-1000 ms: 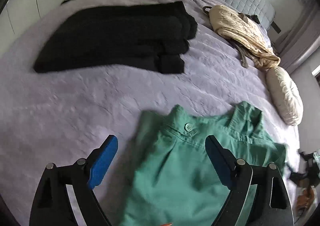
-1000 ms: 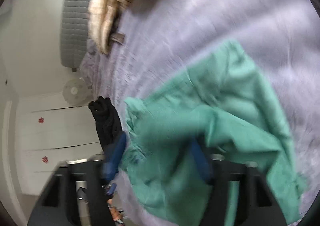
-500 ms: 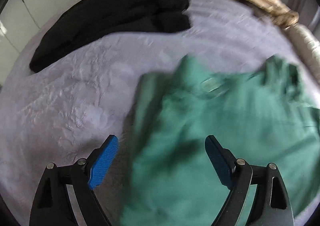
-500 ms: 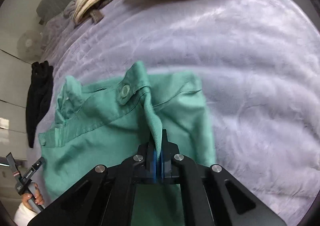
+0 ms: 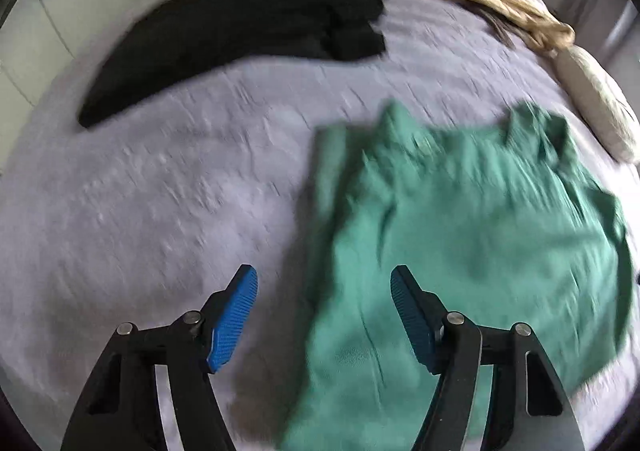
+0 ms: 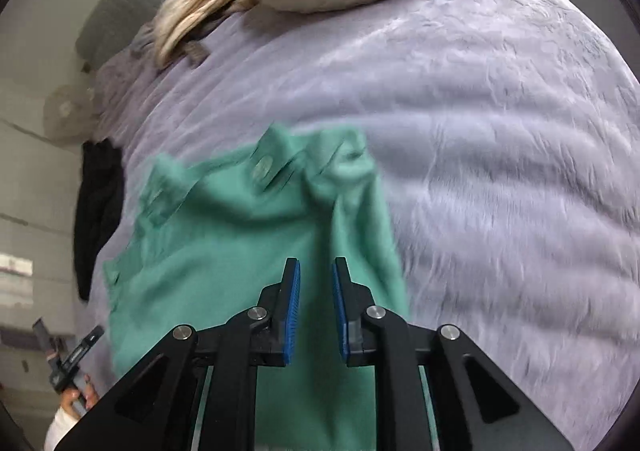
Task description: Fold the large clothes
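Lavender quilted bedding (image 5: 168, 211) fills both views, and the green cotton trousers with a buttoned waistband (image 5: 460, 235) lie on it just ahead of both tongs. Half a second ago the right tongs (image 6: 316, 311) pinched a ridge of that green cloth; their jaws have just been opening and now stand slightly apart with nothing between them, so the fabric has been let go, waistband rumpled. The left tongs (image 5: 324, 315) have been closing but remain wide, straddling the trousers' near left edge without pinching. Next probably comes a fresh grasp. Beyond the left tongs lie folded black garments (image 5: 248, 23).
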Demonstrator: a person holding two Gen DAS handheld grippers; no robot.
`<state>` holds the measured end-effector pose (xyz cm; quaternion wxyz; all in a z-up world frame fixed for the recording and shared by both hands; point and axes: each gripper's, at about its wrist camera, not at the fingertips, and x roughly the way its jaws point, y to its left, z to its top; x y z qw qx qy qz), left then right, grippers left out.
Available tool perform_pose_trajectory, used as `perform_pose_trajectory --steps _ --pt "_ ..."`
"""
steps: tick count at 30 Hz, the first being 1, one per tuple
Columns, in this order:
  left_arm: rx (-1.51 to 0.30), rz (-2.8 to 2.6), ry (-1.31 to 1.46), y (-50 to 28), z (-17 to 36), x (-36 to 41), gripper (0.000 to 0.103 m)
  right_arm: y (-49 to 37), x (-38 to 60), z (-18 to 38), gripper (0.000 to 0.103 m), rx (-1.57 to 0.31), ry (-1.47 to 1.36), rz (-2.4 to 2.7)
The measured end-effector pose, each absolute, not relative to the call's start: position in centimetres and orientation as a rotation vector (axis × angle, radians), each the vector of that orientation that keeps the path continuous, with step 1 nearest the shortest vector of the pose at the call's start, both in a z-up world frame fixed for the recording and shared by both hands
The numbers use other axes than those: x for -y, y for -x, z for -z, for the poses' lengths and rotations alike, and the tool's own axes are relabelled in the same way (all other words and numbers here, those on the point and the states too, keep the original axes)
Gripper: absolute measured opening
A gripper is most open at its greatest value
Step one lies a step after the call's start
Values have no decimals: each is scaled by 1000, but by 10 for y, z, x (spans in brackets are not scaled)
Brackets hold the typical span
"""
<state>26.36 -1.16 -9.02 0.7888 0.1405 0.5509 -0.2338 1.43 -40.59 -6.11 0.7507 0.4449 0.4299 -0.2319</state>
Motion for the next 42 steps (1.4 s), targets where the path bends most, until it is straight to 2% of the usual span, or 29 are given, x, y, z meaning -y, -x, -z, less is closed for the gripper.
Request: perform_pose_trajectory --steps 3,4,6,7,10,13,14,15,16,17,18,21,27,32,37,42 --pt "-1234 509 -277 -255 101 1 72 8 388 64 19 -963 -1008 532" --pt "-1249 509 -270 -252 105 -4 72 15 383 65 24 -965 -1029 537" --pt "-1299 529 -228 -248 115 -14 72 23 370 70 47 -969 -1069 550" --pt "-1314 531 -219 -246 118 -16 72 32 364 71 64 -967 -1078 566" --pt "-1329 550 -214 -241 122 -24 72 57 346 72 66 -931 -1130 645" --pt "-1347 585 -192 -236 124 -31 72 83 337 93 66 -878 -1300 663" --pt "-1354 595 -177 -237 125 -32 57 84 336 104 66 -879 -1350 659" --pt "-1357 606 -170 -237 126 -31 35 84 337 117 66 -883 -1406 666" --pt "-1372 606 -182 -237 126 -29 14 83 339 124 51 -866 -1445 657" --pt "-1367 611 -174 -238 124 -29 13 79 342 129 5 -846 -1479 635" --pt "-1348 635 -155 -235 118 -33 12 75 343 128 3 -856 -1468 644" --pt "-1331 672 -140 -227 111 -50 11 66 345 122 3 -920 -1359 649" --pt "-1391 625 -176 -218 148 -65 10 60 342 147 5 -1025 -1287 643" --pt "-1365 548 -229 -214 126 -84 11 75 338 123 12 -1071 -1242 673" --pt "-1282 532 -204 -218 89 -90 11 83 333 72 12 -945 -1128 657" --pt "-1224 571 -212 -232 82 -45 11 27 343 64 12 -938 -1014 545"
